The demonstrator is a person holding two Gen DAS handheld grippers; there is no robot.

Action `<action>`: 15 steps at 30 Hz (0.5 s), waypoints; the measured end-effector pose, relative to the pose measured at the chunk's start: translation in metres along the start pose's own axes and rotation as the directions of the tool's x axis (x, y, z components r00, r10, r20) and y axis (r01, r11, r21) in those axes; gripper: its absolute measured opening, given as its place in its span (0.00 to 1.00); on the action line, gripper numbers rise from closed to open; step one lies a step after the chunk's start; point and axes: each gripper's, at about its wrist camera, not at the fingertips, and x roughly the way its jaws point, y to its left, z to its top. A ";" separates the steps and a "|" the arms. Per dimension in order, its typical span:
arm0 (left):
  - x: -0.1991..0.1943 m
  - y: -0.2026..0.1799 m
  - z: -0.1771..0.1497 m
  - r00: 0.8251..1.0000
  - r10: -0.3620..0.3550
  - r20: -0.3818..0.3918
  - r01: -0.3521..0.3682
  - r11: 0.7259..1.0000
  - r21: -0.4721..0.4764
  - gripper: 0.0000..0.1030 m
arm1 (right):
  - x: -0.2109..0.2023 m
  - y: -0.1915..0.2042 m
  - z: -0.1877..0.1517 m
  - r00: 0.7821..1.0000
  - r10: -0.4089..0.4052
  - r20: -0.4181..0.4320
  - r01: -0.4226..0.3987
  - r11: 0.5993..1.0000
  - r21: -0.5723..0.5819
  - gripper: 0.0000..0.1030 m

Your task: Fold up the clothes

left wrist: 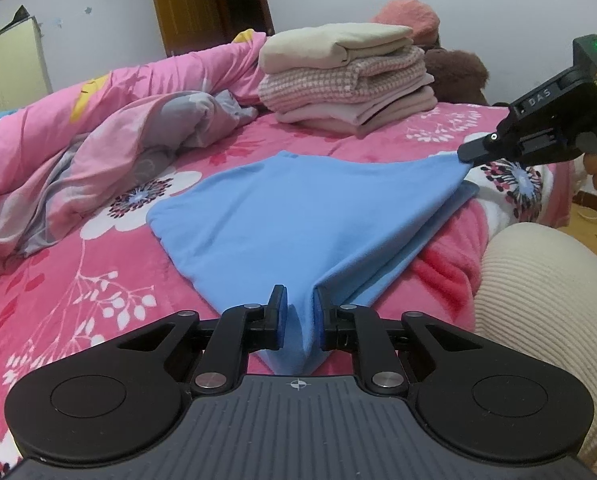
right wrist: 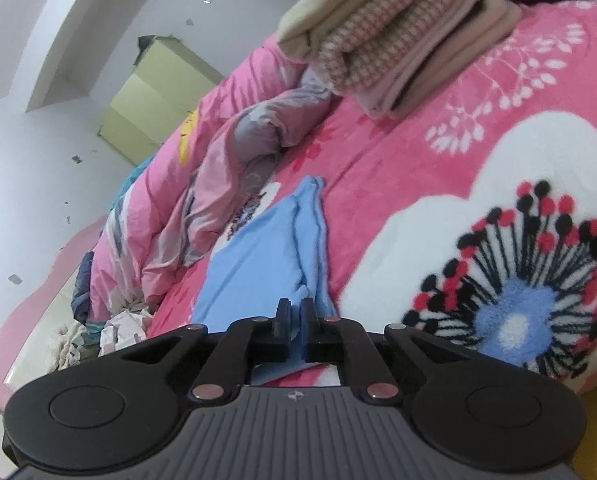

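Observation:
A light blue garment [left wrist: 298,216] lies partly folded on the pink flowered bedspread [left wrist: 78,280]. My left gripper [left wrist: 301,300] is shut on its near corner, with a bunch of blue cloth pinched between the pads. My right gripper [left wrist: 464,156] is at the right of the left wrist view, shut on the garment's far right corner and holding it lifted off the bed. In the right wrist view the same gripper [right wrist: 297,312] pinches a thin fold of the blue garment [right wrist: 258,264], which runs away from it across the bed.
A stack of folded clothes [left wrist: 346,80] in beige and pink stands at the back of the bed, also seen as the stack [right wrist: 386,28] in the right wrist view. A crumpled pink quilt [left wrist: 98,140] fills the left side. A person's ribbed cream sleeve [left wrist: 546,312] is at right.

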 end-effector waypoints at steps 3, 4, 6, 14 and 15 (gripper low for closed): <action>0.000 0.001 -0.001 1.000 0.002 -0.003 -0.002 1.000 -0.001 0.13 | -0.001 0.004 -0.001 1.000 0.007 0.000 -0.007 1.000 -0.016 0.03; 0.000 0.001 -0.001 1.000 0.002 -0.004 -0.002 1.000 0.000 0.13 | -0.002 0.005 -0.001 1.000 0.009 -0.001 -0.009 1.000 -0.020 0.03; 0.000 0.001 -0.002 1.000 0.003 -0.007 -0.003 1.000 0.002 0.13 | -0.001 0.005 -0.002 1.000 0.006 -0.007 -0.006 1.000 -0.023 0.03; 0.001 0.001 -0.005 1.000 -0.002 -0.028 0.002 1.000 0.017 0.15 | 0.002 -0.003 -0.009 0.999 -0.040 -0.019 0.040 0.999 -0.025 0.03; 0.001 -0.001 -0.006 0.999 0.000 -0.034 0.001 1.000 0.025 0.15 | 0.003 -0.005 -0.009 0.999 -0.046 -0.019 0.046 0.999 -0.021 0.03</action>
